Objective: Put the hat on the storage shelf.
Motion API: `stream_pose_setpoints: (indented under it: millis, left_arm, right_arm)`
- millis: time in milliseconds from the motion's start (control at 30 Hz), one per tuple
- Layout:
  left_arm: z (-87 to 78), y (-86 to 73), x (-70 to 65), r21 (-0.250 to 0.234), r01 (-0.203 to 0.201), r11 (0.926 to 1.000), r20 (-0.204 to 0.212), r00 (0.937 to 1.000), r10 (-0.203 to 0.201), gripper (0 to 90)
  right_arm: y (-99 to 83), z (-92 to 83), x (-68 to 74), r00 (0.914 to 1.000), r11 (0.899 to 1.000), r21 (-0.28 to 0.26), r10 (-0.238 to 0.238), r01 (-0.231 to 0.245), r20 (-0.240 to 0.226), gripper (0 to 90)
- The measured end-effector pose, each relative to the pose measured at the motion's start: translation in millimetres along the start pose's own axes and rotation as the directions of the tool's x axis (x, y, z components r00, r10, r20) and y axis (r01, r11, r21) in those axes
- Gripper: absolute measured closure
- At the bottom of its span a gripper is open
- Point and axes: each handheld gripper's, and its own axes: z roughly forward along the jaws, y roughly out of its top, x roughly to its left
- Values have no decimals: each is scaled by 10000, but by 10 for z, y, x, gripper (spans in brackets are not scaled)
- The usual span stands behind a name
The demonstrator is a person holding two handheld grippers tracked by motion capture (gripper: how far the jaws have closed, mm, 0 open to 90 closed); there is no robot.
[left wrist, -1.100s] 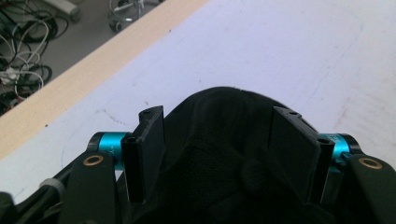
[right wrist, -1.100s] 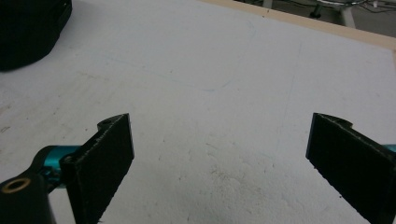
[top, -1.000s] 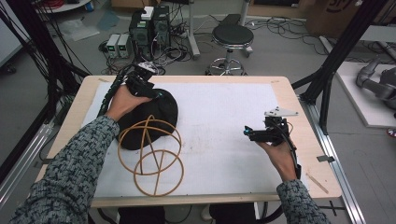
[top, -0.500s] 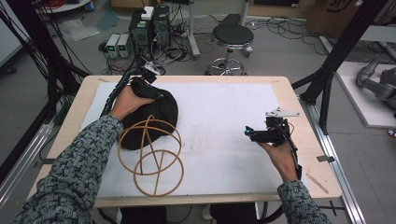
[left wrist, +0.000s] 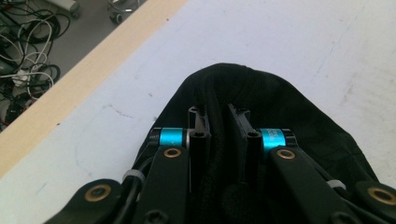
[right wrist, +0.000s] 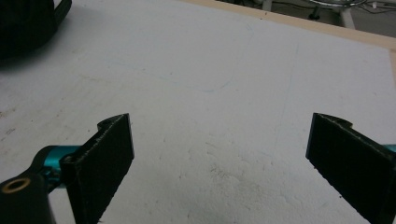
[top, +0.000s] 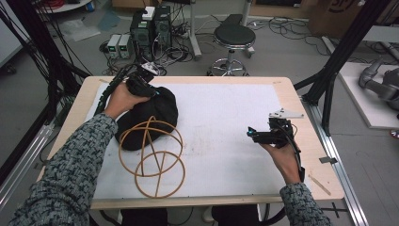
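Note:
A black fabric bundle [top: 157, 108] lies at the table's left, with its near side under a tan hoop frame [top: 151, 159] made of crossed rings. My left gripper [top: 145, 79] sits at the bundle's far top edge. In the left gripper view its jaws stand nearly together, shut [left wrist: 218, 116] on a fold of the black fabric [left wrist: 294, 107]. My right gripper [top: 254, 133] hovers over the white sheet at the right and points left. Its jaws are wide open [right wrist: 219, 144] with nothing between them. The bundle's edge [right wrist: 23, 23] shows far off at the top left of the right gripper view.
A white sheet [top: 221, 113] covers most of the wooden table [top: 226, 79]. Black frame posts [top: 329, 75] rise by the table's right far corner. A stool [top: 234, 36] and computer boxes [top: 151, 26] stand on the floor beyond the far edge.
My left hand and gripper have shifted slightly to the right along the top of the black fabric. The right gripper has stayed in place, still open.

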Motion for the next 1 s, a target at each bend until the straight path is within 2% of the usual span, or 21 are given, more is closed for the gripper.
stream_pose_setpoints:
  millis: [33, 67, 200, 267, 367, 500, 533, 567, 800, 833, 867, 900, 933, 1000]
  left_arm:
    - [0, 0, 0, 0, 0, 10000, 0, 10000, 0, 824]
    - [-96, -6, 30, -225, -9, 9997, 94, 10000, 11, 869]
    - [-214, -23, 63, -530, 114, 9985, 162, 9998, -106, 870]
    - [-276, -23, 74, -318, -93, 9995, 5, 10000, 93, 871]
    - [-367, -3, 66, -319, -320, 9990, -71, 9995, 318, 872]
    - [-519, 45, 65, -561, -491, 9972, -13, 9988, 491, 873]
    - [-607, 68, 77, -731, -503, 9961, 104, 9986, 512, 873]
    - [-607, 68, 77, -731, -503, 9961, 104, 9986, 512, 873]
    - [-949, 117, 102, -1354, -437, 9898, 386, 9980, 494, 873]
    - [-1060, 128, 98, -1612, -453, 9859, 501, 9973, 540, 873]
    - [-1060, 128, 98, -1612, -453, 9859, 501, 9973, 540, 873]
    - [-1177, 137, 87, -1784, -528, 9825, 525, 9966, 631, 873]
    - [-1177, 137, 87, -1784, -528, 9825, 525, 9966, 631, 873]
    - [-1290, 153, 79, -1863, -501, 9812, 522, 9968, 608, 872]
  right_arm:
    - [5, 0, 2, 10000, 10000, -17, -19, 19, -31, 72]
    - [11, 2, 3, 10000, 10000, -48, -59, 59, -52, 72]
    - [33, 0, 21, 10000, 9999, -95, -71, 70, -64, 72]
    - [48, 6, 35, 9999, 9999, -161, -64, 63, -81, 72]
    - [63, 9, 53, 9999, 9999, -143, -68, 66, -133, 72]
    - [84, 11, 78, 9998, 9998, -191, -99, 96, -170, 72]
    - [86, 14, 77, 9997, 9996, -236, -154, 150, -189, 72]
    - [90, 11, 80, 9997, 9996, -227, -149, 145, -172, 72]
    - [114, -10, 101, 9997, 9996, -257, -117, 112, -213, 72]
    - [117, -11, 102, 9997, 9995, -283, -136, 130, -213, 72]
    - [117, -11, 102, 9997, 9995, -283, -136, 130, -213, 72]
    - [124, -17, 104, 9997, 9994, -318, -137, 130, -219, 72]
    - [124, -17, 104, 9997, 9994, -318, -137, 130, -219, 72]
    - [136, -23, 109, 9996, 9994, -316, -161, 153, -226, 72]
